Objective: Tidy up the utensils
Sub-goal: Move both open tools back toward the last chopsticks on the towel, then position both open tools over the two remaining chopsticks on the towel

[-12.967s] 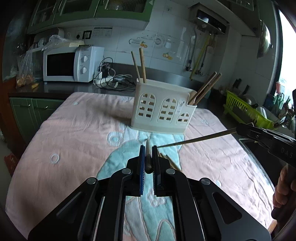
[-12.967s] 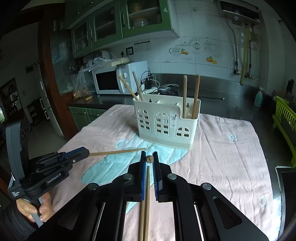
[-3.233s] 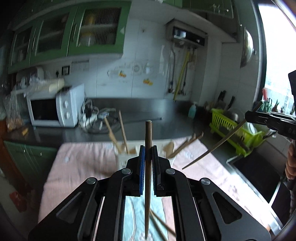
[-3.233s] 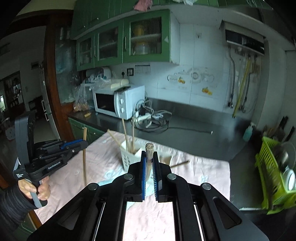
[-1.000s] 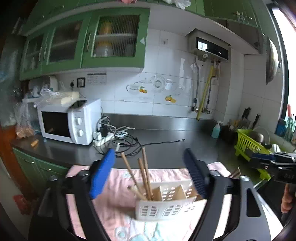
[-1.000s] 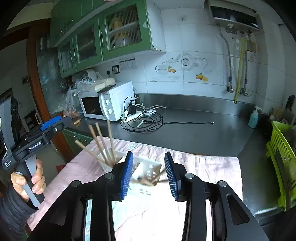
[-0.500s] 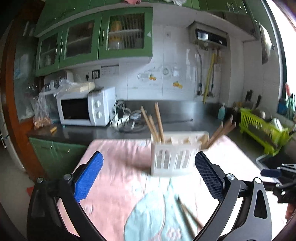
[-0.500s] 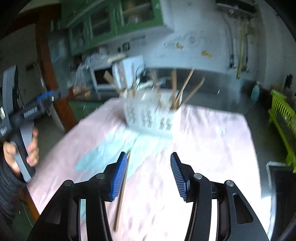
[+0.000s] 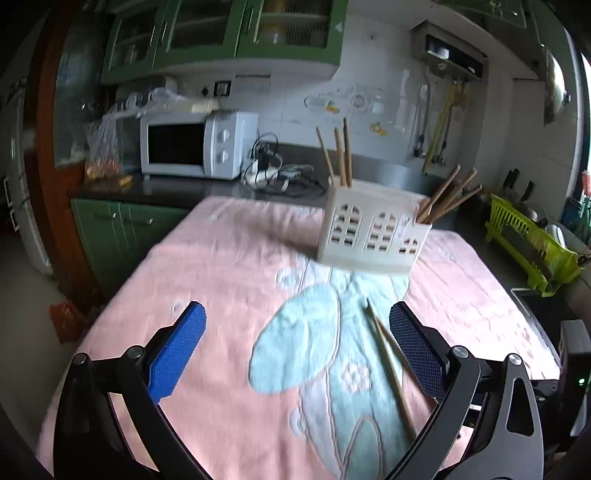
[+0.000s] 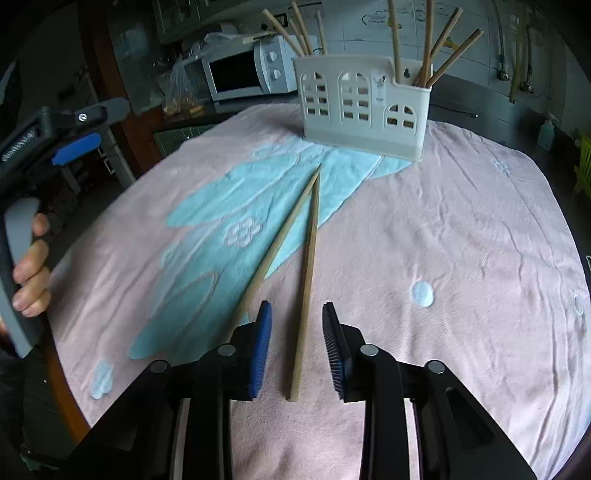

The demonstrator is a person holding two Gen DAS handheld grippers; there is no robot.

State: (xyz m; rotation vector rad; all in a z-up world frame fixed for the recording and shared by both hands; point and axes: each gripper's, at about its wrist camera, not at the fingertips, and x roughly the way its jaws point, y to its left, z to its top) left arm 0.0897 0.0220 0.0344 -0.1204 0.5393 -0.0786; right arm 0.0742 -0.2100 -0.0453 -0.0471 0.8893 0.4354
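We hold two claws over a table with a pink and blue cloth (image 10: 461,229) on it. Our left claw (image 9: 295,343) is wide open, as wide as it goes, with nothing between its blue pads (image 9: 177,350). It hangs above the cloth, and we cannot see it touching anything. Our right claw (image 10: 297,347) is low over the cloth. Its jaws have just been closing, but there is a gap between them now. One chopstick (image 10: 304,291) lies flat on the cloth with its thick end between the two pads. The pads do not press on it; we see cloth on both sides of the stick. A second chopstick (image 10: 280,240) lies just beside the first one. Their thin tips meet near the far end, and the two sticks spread apart toward us, like a thin letter V. Its near end goes under the left pad of the right claw. The white holder (image 10: 364,107) stands upright at the far side of the cloth. It has little window holes. Some chopsticks stand in its left end (image 10: 291,33) and some lean in its right end (image 10: 428,48). A white microwave (image 9: 195,144) sits on the counter behind.
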